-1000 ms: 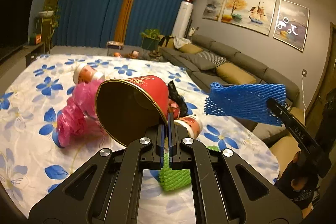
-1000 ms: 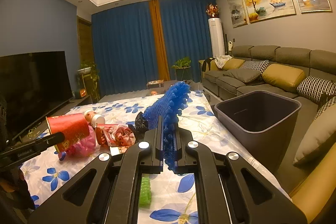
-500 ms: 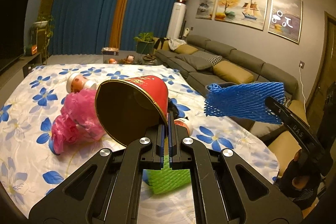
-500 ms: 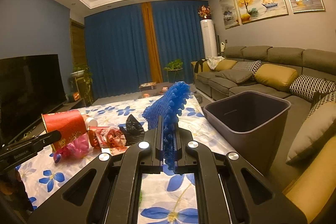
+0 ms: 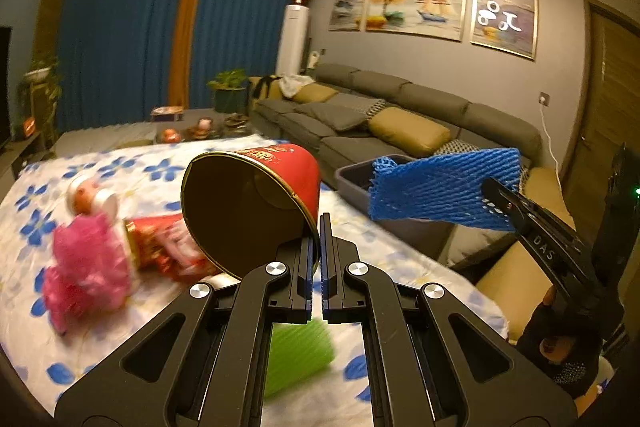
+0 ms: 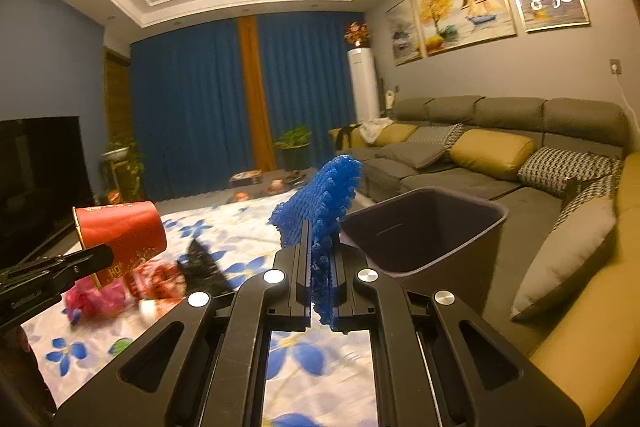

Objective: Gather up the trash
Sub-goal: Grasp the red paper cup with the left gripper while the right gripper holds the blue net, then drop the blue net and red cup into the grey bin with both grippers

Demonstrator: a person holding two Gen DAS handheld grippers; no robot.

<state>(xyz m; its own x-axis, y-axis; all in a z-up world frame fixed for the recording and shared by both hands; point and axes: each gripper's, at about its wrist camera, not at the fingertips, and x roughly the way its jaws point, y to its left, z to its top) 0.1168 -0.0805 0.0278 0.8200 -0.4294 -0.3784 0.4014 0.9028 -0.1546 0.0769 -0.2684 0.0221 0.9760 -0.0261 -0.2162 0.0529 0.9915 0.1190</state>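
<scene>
Left gripper (image 5: 320, 227) pinching the rim of a red paper cup (image 5: 256, 203), held up in the air on its side. Right gripper (image 6: 322, 247) squeezed tight on a blue foam net (image 6: 320, 195), also up in the air, just beside the open grey bin (image 6: 424, 231). Down on the flowered cloth (image 5: 24, 307): a pink crumpled bag (image 5: 84, 267), a red wrapper (image 5: 164, 247) and a green foam net (image 5: 300, 355), all blurry.

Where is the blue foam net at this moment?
In the right wrist view the blue foam net is pinched in the right claw, lifted off the table, just left of the grey bin.
</scene>
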